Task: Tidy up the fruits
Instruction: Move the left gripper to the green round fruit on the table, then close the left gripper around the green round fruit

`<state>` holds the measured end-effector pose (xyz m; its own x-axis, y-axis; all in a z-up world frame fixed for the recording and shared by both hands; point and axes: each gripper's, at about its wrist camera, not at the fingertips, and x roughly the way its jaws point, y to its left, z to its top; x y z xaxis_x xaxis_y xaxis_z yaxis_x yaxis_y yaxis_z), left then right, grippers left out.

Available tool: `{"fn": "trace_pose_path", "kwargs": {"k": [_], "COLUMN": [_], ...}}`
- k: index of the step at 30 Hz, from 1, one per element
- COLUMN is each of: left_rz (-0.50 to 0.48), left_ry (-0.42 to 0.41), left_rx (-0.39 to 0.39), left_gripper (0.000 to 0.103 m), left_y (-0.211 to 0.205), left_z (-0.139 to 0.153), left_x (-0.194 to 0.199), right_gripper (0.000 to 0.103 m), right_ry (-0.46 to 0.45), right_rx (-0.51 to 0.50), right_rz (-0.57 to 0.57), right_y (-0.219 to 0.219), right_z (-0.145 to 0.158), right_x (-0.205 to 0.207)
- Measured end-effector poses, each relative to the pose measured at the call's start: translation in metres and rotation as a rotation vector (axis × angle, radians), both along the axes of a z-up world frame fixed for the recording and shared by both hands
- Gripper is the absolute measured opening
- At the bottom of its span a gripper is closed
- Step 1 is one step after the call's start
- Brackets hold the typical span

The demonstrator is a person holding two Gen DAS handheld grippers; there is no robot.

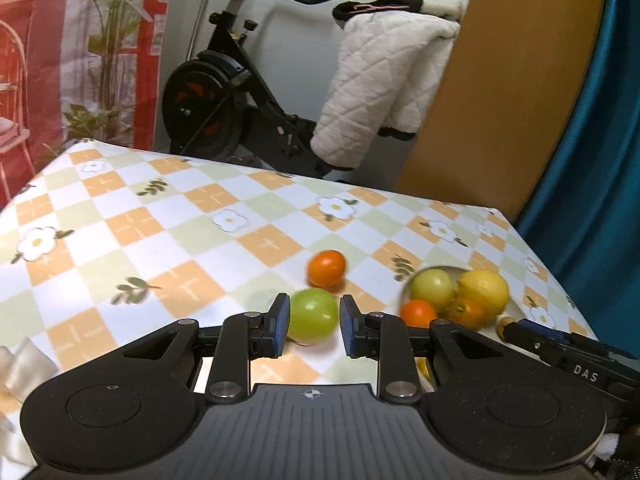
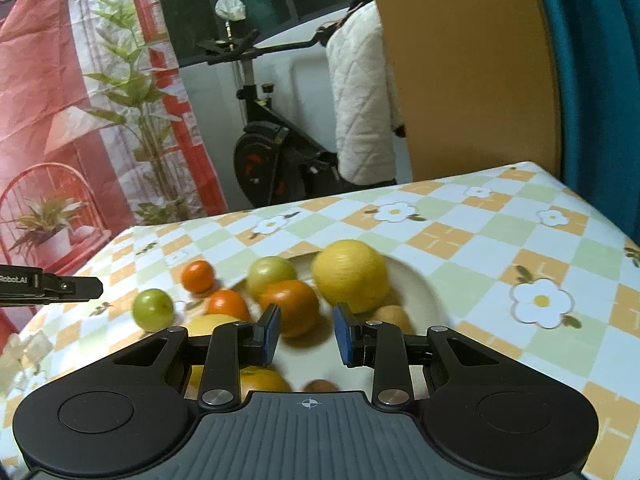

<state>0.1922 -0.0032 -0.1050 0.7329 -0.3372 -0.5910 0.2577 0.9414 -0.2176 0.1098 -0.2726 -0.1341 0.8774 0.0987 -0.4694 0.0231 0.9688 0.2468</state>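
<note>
A green fruit lies on the checked tablecloth, with a tangerine just behind it. My left gripper hovers short of the green fruit, jaws at their narrow gap and holding nothing. A white plate holds a lemon, a pale green fruit and oranges. My right gripper hangs over the plate's near side, also narrow and empty.
More yellow and small brown fruits sit under the right gripper. Crumpled clear wrap lies at the table's near left. Beyond the far edge stand an exercise bike with a white quilted coat, and a plant.
</note>
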Motion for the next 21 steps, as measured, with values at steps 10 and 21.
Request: {"fn": "trace_pose_path", "kwargs": {"k": [10,21], "left_rz": [-0.023,-0.073], "left_ry": [0.053,0.059], "left_rx": [-0.036,-0.105], "left_gripper": [0.042,0.049], "left_y": [0.028,0.026], "left_z": [-0.008,-0.025], "left_x": [0.028,0.045], "right_gripper": [0.032,0.044], "right_ry": [0.042,0.108], "right_rx": [-0.098,-0.253], "right_rz": [0.129,0.298], "right_y": [0.062,0.14], "right_z": [0.018,0.013], "right_x": [0.029,0.074]}}
